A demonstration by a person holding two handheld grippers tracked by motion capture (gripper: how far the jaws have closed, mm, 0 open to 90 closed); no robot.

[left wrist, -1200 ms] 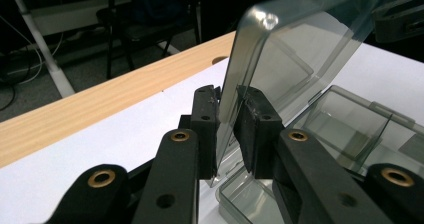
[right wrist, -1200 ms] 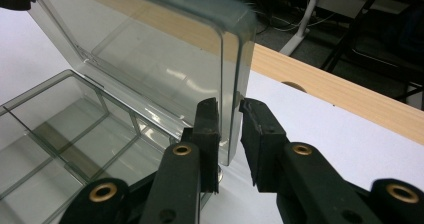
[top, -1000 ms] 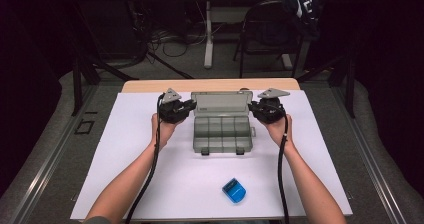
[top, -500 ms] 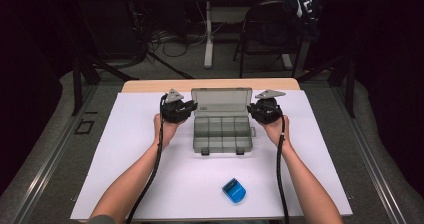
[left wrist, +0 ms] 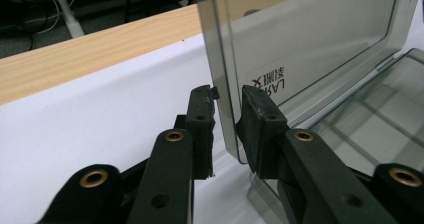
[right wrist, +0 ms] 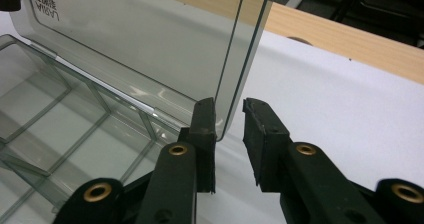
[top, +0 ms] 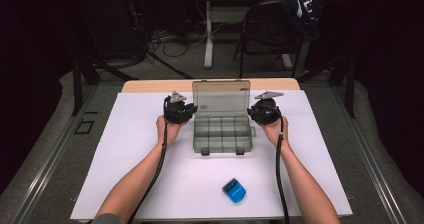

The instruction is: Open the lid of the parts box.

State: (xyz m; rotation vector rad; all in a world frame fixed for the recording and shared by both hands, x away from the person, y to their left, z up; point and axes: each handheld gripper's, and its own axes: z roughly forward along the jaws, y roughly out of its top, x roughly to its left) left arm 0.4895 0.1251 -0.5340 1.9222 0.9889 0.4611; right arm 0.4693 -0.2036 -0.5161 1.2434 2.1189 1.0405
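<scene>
A clear grey compartment box [top: 222, 134] lies open on the white board, its lid [top: 221, 98] standing upright at the back. My left gripper [top: 191, 110] is at the lid's left edge and my right gripper [top: 251, 112] at its right edge. In the left gripper view the lid [left wrist: 310, 39] passes edge-on between the gripper's [left wrist: 227, 109] jaws, with a gap beside one pad. In the right gripper view the lid [right wrist: 150, 44] likewise sits loosely between that gripper's [right wrist: 230, 116] jaws. Both pairs of jaws have just been opening a little. The box's compartments [right wrist: 50, 114] look empty.
A small blue object [top: 233, 190] lies on the white board [top: 125, 159] near the front edge, right of centre. The wooden table edge [top: 150, 85] runs behind the box. A chair and cables stand on the dark floor beyond.
Both hands have sunk slightly at the lid's sides. The lid now shows taller and more upright in the high view than a second ago.
</scene>
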